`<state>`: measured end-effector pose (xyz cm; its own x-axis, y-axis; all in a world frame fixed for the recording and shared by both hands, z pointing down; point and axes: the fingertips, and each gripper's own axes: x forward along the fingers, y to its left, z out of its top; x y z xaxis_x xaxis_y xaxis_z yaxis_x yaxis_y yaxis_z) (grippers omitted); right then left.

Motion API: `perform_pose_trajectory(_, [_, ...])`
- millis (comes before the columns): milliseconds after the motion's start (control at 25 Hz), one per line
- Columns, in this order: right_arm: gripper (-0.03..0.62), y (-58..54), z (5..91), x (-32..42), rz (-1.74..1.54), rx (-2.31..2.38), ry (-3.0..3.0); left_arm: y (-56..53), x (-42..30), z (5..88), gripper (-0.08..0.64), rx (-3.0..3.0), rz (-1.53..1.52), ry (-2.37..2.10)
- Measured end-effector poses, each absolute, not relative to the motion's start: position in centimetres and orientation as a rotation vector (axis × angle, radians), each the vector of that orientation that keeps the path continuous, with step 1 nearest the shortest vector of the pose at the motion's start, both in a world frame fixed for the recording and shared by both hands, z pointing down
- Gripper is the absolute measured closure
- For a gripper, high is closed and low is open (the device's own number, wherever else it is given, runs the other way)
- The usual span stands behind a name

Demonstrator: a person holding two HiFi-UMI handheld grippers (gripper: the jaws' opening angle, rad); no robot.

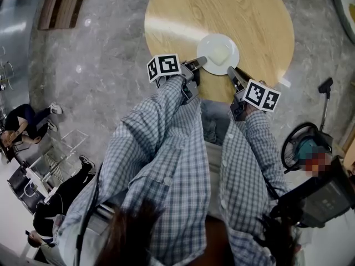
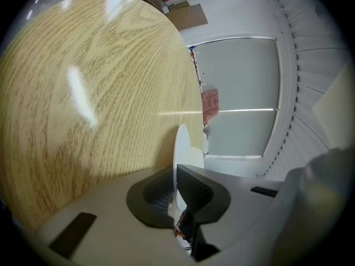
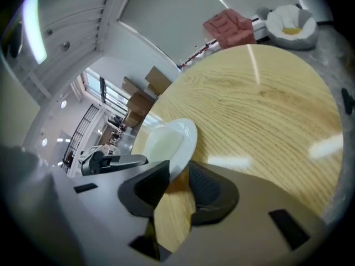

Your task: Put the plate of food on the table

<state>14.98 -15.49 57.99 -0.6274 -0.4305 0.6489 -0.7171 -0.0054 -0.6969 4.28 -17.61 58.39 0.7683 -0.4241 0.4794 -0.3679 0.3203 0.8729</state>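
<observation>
A white plate with a pale slab of food lies near the front edge of the round wooden table. My left gripper is at the plate's left rim. In the left gripper view the plate shows edge-on, and the left gripper is shut on its rim. My right gripper is at the right rim. In the right gripper view the plate reaches between the jaws of the right gripper. Those jaws stand apart, with wood showing between the rim and one pad.
The table stands on a grey marble floor. People sit by chairs and a wire rack at the left. A long-handled tool and a round machine stand at the right. Beyond the table lie a red cloth and a white cushion.
</observation>
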Motion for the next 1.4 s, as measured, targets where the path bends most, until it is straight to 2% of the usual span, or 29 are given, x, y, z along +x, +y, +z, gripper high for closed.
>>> perform_pose_trajectory(320, [0.497,-13.1,57.0,15.5,1.363,1.130,-2.085,-17.4,4.7,58.6,0.541,1.294,-0.027,-0.740])
perform_pose_trajectory(760, [0.497,-11.5,55.8,11.1,0.215,0.705,-2.086,-17.4,4.5,58.7,0.541,1.278,-0.051,-0.740])
perform_pose_trajectory(920, [0.497,-10.8,56.6,9.5,-0.108,0.541,-2.007,-17.4,4.4,58.8,0.541,1.276,-0.055,-0.739])
perform_pose_trajectory(1320, [0.500,-11.4,58.1,9.5,-0.399,0.437,-1.851,-17.5,4.6,58.9,0.541,1.271,-0.057,-0.733])
perform_pose_trajectory(1400, [0.535,-11.5,58.2,9.3,-0.435,0.424,-1.842,-17.6,4.5,58.9,0.541,1.274,-0.056,-0.738])
